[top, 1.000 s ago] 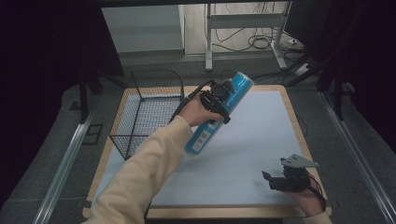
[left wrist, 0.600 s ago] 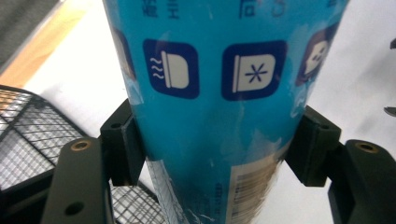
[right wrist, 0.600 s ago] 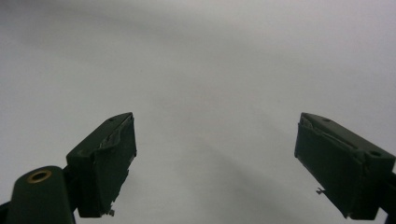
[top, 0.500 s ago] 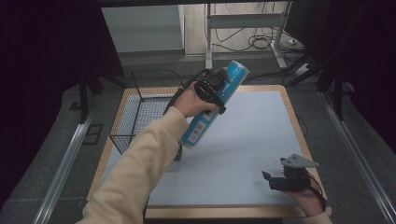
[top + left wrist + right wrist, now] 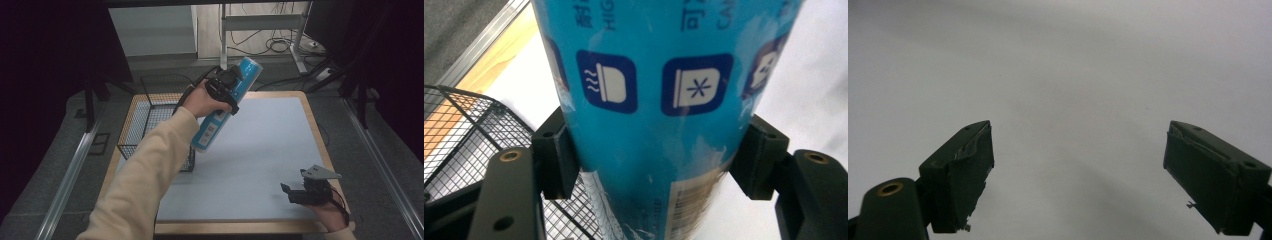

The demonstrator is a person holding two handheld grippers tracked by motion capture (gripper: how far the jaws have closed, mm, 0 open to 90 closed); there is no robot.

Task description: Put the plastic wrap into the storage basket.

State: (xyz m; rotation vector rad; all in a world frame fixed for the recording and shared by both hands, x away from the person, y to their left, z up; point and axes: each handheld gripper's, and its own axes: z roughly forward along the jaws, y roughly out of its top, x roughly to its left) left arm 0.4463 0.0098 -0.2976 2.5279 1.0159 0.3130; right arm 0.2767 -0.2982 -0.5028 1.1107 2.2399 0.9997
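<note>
A tall blue cylindrical can (image 5: 225,107) with white icons and label hangs tilted in the air over the table's left half, its lower end near the wire basket (image 5: 150,117). My left gripper (image 5: 227,89) is shut on its upper part. In the left gripper view both black pads press the sides of the can (image 5: 649,100), and the basket (image 5: 459,130) lies below at the left. My right gripper (image 5: 295,192) rests low near the table's front right corner. In the right gripper view its jaws stand wide apart over the bare white mat (image 5: 1073,75), so the gripper (image 5: 1078,170) is open.
The white mat (image 5: 270,145) covers a wooden table (image 5: 315,120). The black wire basket sits at the table's left edge. Behind the table are a metal stand (image 5: 260,30) and cables on the floor. Dark surroundings flank both sides.
My left gripper has carried the blue can up and leftward, toward the wire basket. The right gripper has stayed where it was.
</note>
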